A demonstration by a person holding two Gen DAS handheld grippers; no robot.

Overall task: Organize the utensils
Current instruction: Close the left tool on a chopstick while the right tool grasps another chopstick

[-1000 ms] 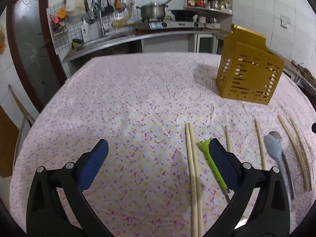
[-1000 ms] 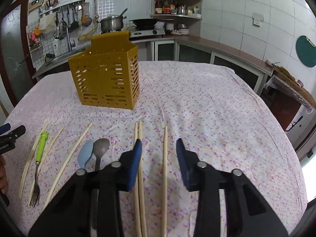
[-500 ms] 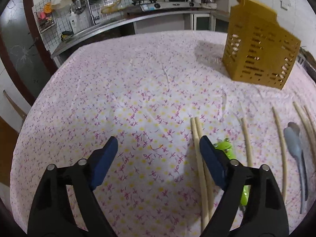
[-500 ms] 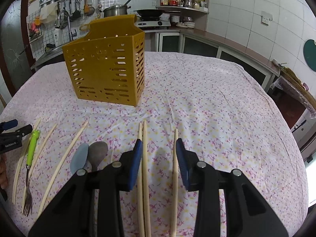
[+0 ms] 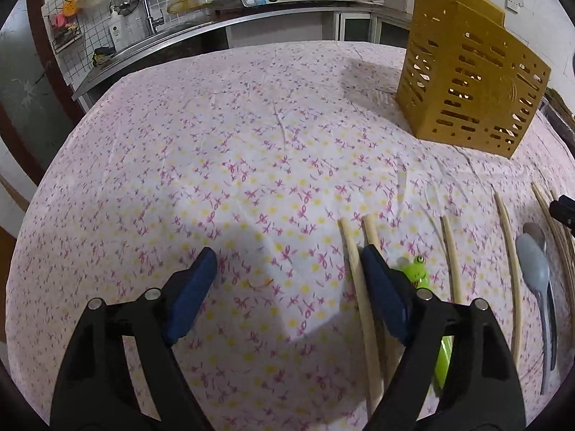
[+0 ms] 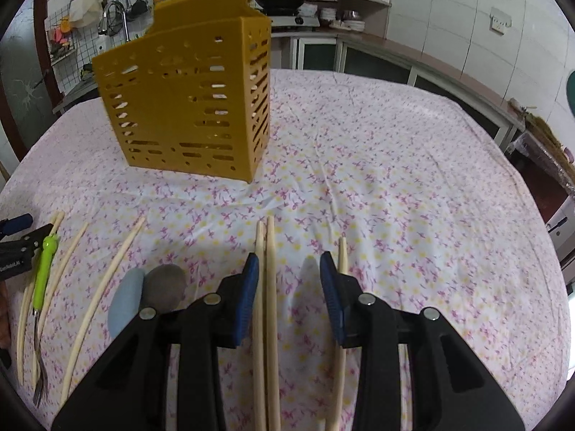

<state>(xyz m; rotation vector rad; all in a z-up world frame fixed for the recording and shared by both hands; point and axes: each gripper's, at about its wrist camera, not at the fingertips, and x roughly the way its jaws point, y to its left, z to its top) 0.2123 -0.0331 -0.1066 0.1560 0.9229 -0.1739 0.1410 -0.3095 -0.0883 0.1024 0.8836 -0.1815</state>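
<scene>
Hovering over chopsticks, the left gripper [image 5: 289, 264] narrows its empty jaws; the right gripper's [image 6: 289, 267] jaws stand apart.

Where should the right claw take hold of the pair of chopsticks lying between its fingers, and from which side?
Grip the pair of chopsticks across the middle of their length, from above. They lie flat on the tablecloth, side by side, running along the right claw, so one finger can probably settle on each side and pinch both. The single chopstick to the right should stay outside.

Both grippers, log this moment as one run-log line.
left gripper: open, closing, beside chopsticks | right gripper: open, straddling chopstick pair | holder: upright
</scene>
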